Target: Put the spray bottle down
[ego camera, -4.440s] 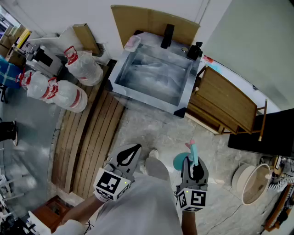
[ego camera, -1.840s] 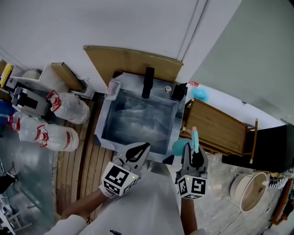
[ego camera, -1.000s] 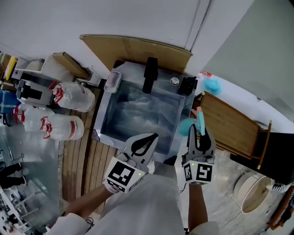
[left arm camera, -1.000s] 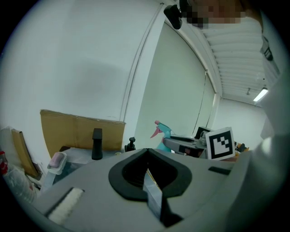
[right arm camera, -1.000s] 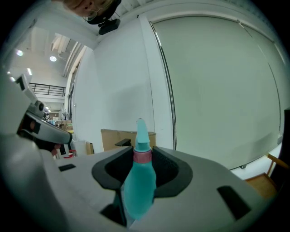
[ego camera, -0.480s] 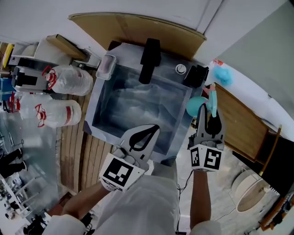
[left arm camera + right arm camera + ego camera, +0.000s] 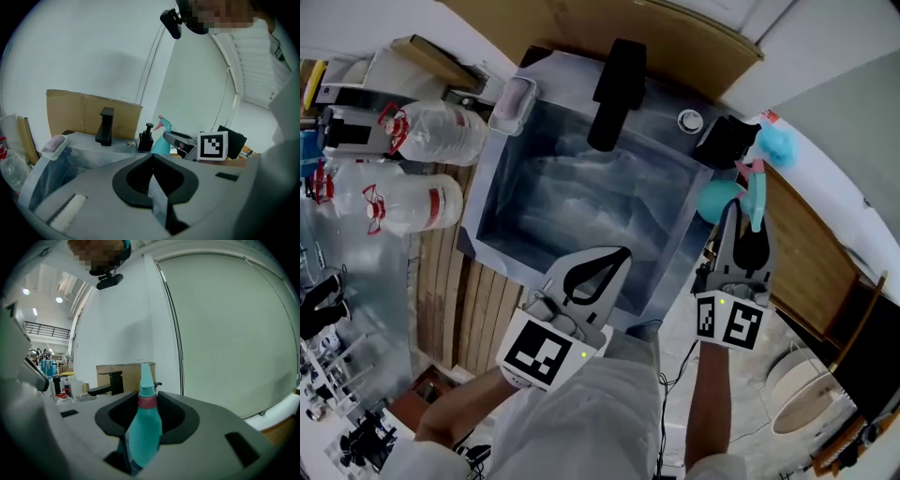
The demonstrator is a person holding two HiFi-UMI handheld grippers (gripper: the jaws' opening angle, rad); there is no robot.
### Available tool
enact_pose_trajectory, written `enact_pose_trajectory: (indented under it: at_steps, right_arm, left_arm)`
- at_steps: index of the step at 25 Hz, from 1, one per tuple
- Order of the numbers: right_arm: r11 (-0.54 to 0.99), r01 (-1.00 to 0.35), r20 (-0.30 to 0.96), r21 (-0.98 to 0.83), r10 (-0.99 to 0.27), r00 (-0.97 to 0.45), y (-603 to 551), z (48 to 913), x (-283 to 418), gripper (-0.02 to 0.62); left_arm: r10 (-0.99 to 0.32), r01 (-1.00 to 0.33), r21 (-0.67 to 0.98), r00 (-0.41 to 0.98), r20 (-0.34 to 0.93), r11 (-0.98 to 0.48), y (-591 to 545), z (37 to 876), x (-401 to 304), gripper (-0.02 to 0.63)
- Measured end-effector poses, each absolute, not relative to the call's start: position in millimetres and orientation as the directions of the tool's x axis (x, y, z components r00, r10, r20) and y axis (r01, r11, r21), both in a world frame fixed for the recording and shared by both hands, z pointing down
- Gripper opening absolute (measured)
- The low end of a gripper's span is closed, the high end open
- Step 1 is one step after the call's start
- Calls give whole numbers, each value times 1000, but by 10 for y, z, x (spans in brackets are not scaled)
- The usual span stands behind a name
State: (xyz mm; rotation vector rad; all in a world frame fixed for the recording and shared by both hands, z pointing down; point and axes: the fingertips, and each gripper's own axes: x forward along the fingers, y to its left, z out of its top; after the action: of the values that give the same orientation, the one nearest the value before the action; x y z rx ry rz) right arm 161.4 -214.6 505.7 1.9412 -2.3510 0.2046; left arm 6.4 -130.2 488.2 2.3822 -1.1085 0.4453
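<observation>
- The right tongs [image 7: 741, 230] are clenched on the body of the teal spray bottle [image 7: 719, 199]. Its pink-collared neck and nozzle stick out past the tips.
- The bottle is held at the right rim of the sink [image 7: 492, 187], near the black soap dispenser [image 7: 727, 141].
- The left tongs [image 7: 617, 258] are pressed together with nothing in them, over the sink's near edge.

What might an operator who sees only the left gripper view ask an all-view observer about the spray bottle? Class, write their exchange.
Operator: Is the spray bottle truly gripped?
Observer: Yes; the right gripper view shows the jaws of the right gripper pressing its teal body below the pink collar.
Operator: What lies beneath it?
Observer: From the head view, it appears over the sink's right rim, beside the wooden table.
</observation>
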Motion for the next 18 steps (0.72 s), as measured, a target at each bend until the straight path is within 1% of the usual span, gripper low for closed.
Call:
enact_pose_trajectory:
  at_steps: [9, 15, 18]
  right_arm:
    - [204, -973, 178, -107, -959, -221, -2120, 5108, 1640, 129]
    - [210, -972, 187, -101, -956, -226, -2093, 5080, 1644, 178]
    - [192, -974, 196, -119, -957, -213, -2024, 5020, 1679, 181]
  left_arm:
    - [-612, -763, 281, 639, 466, -583, -1287, 4865, 151, 5]
    - [-605, -745, 271, 658, 448, -610, -1262, 4755, 185, 5]
    - [-606, -741, 272, 664, 438, -614, -1233, 4679, 164, 5]
